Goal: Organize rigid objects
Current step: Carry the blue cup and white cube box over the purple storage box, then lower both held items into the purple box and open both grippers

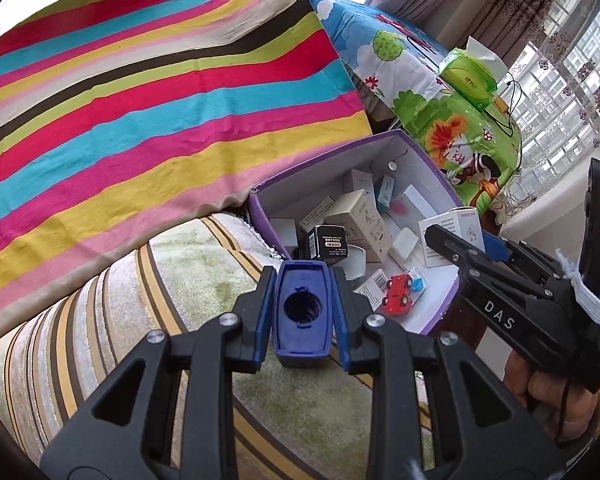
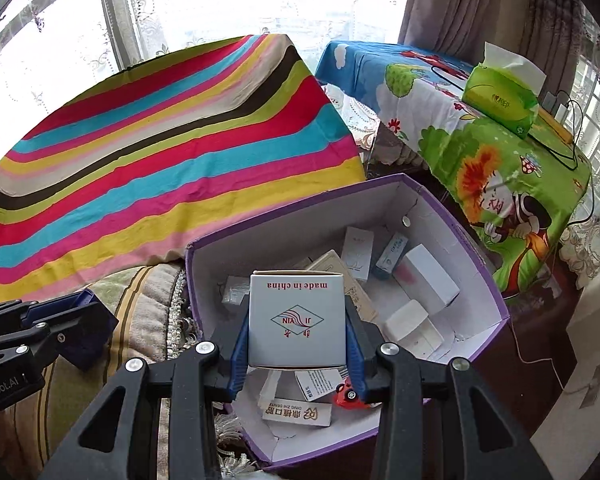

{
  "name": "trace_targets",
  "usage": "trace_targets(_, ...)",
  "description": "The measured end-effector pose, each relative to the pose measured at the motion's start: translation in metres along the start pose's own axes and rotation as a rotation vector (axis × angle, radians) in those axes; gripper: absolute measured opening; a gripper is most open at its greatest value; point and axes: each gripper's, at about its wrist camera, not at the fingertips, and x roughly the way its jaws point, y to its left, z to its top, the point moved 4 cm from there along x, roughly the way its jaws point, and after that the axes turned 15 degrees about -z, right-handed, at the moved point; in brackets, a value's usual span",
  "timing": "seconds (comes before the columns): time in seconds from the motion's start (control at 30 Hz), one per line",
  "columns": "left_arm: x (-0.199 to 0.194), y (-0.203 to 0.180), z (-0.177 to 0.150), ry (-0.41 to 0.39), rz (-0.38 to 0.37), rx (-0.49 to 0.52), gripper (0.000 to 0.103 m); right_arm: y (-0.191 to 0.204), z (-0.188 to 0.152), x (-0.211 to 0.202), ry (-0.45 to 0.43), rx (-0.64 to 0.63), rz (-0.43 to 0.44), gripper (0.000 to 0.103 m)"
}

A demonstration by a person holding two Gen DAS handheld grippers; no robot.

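- Blue cap point(image 1: 301, 312) is pinched between the left gripper point(image 1: 301, 316) jaws, over the striped cushion point(image 1: 148, 312).
- White carton point(image 2: 297, 320) is clamped by the right gripper point(image 2: 297, 356) jaws above the purple box point(image 2: 476, 268), near its front edge.

I see the purple open cardboard box point(image 2: 496, 292) right of the striped cushioned seat point(image 1: 204, 280), small cartons point(image 2: 426, 282) and a red toy car point(image 1: 398, 293) in it, striped cloth point(image 2: 160, 160) behind, green tissue pack point(image 2: 500, 98) on the cartoon-print tablecloth point(image 2: 480, 160) behind the box.
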Motion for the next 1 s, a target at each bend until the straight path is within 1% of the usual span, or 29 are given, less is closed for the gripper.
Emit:
trace_targets(0.13,0.016,-0.011,0.003,0.024,-0.024,0.012,0.031,-0.019,-0.003,0.010,0.018,0.037,-0.031,0.041)
trace_targets(0.23,0.026,-0.016,0.005,0.047,-0.047,0.002,0.031,-0.028,-0.003,0.014,0.020,0.052,-0.061,0.041)
trace_targets(0.37,0.038,-0.022,0.007,0.072,-0.075,0.001,0.031,-0.036,-0.002,0.016,0.018,0.065,-0.104,0.041)
trace_targets(0.5,0.044,-0.022,0.007,0.090,-0.111,-0.031,0.032,-0.040,-0.004,0.020,0.031,0.078,-0.115,0.042)
trace_targets(0.63,0.046,-0.016,0.006,0.100,-0.124,-0.068,0.043,-0.041,-0.005,0.022,0.034,0.081,-0.120,0.042)
trace_targets(0.7,0.046,-0.015,0.005,0.100,-0.128,-0.078,0.046,-0.041,-0.005,0.021,0.033,0.082,-0.119,0.042)
trace_targets(0.8,0.045,-0.014,0.004,0.094,-0.129,-0.088,0.056,-0.041,-0.004,0.020,0.034,0.087,-0.125,0.042)
trace_targets(1.0,0.045,-0.009,0.002,0.095,-0.116,-0.108,0.065,-0.040,-0.004,0.022,0.044,0.088,-0.124,0.043)
